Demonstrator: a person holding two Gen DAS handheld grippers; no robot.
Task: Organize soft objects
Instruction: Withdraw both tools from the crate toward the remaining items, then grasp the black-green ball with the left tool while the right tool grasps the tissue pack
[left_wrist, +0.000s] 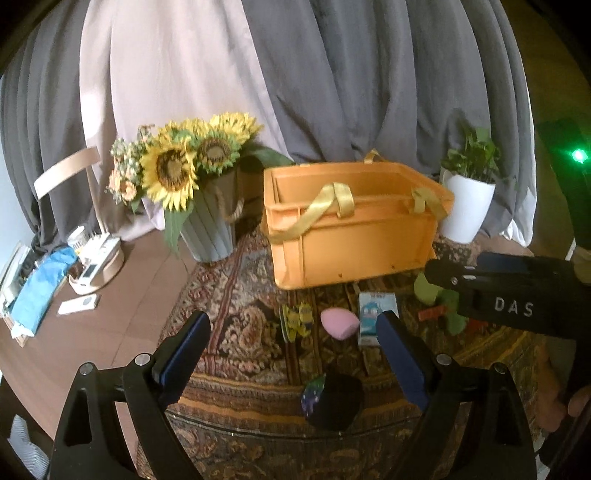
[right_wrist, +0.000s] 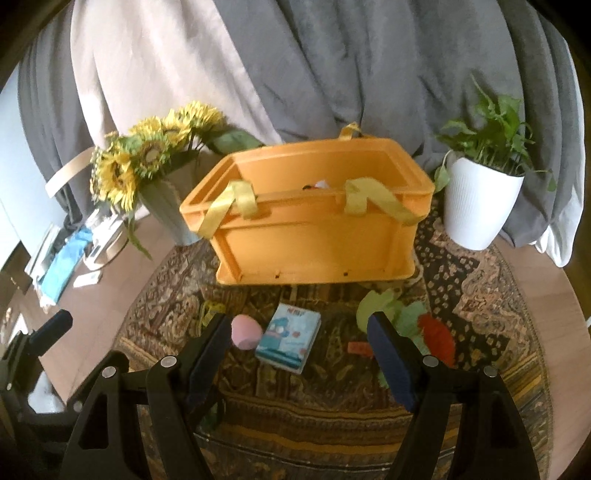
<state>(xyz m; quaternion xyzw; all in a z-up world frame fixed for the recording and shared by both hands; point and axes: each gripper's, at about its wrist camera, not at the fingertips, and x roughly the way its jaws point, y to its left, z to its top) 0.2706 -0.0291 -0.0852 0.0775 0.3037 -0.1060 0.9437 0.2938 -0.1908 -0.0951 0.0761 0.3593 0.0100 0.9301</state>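
Note:
An orange crate (left_wrist: 354, 236) (right_wrist: 317, 240) with yellow straps stands on a patterned rug. In front of it lie a pink egg-shaped sponge (left_wrist: 339, 322) (right_wrist: 245, 331), a light blue tissue pack (left_wrist: 375, 315) (right_wrist: 290, 338), a yellow minion piece (left_wrist: 297, 320), a green and red plush (right_wrist: 410, 319) (left_wrist: 439, 299) and a dark roll (left_wrist: 334, 400). My left gripper (left_wrist: 291, 349) is open and empty above the rug, the dark roll just below it. My right gripper (right_wrist: 297, 349) is open and empty over the tissue pack; its body (left_wrist: 517, 295) shows in the left wrist view.
A sunflower bouquet in a grey vase (left_wrist: 207, 225) (right_wrist: 166, 206) stands left of the crate. A white potted plant (left_wrist: 467, 205) (right_wrist: 480, 206) stands to its right. Clutter with a blue cloth (left_wrist: 40, 284) lies on the brown table far left. Grey curtains hang behind.

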